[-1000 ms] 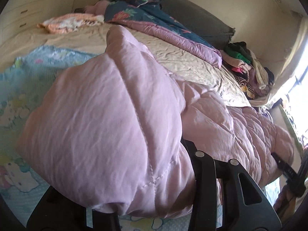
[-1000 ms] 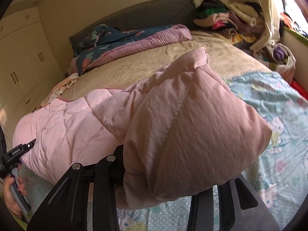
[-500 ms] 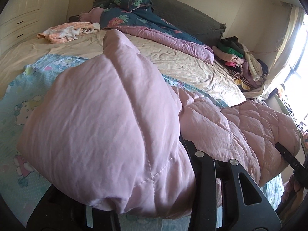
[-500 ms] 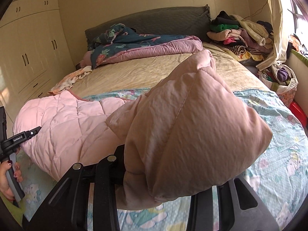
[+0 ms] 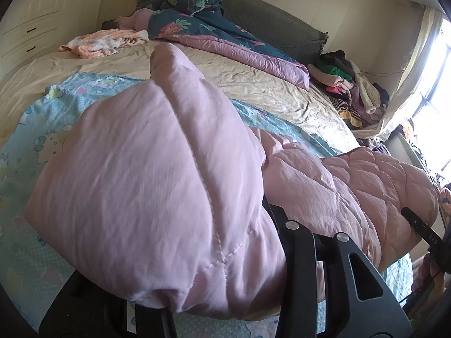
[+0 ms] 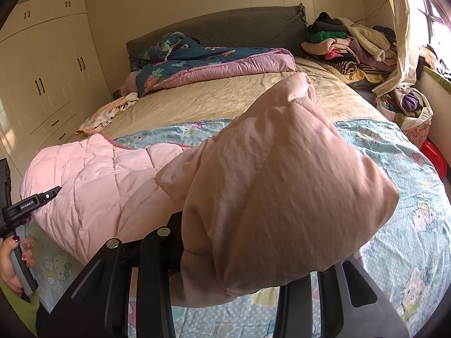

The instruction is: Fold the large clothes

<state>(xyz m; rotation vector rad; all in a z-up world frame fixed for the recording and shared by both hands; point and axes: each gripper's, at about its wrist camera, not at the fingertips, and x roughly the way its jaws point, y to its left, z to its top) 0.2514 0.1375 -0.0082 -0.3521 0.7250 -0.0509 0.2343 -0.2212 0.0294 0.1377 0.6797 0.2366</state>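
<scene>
1. Both ends up! The left gripper (image 5: 214, 281) pinches one bunched corner of the pink quilted coat (image 5: 157, 186); the right gripper (image 6: 239, 276) pinches the other, jaws clamped on padding.
2. The coat's middle sags onto the blue cartoon sheet (image 6: 400, 225), near the bed's foot.
3. Risk: slick, puffy fabric could squirm out of a shallow bite, though the pads themselves are hidden.
4. Room: beyond the coat, open beige bedspread (image 6: 225, 98); the clothes pile (image 6: 346, 45) crowds the far window-side corner.
</scene>
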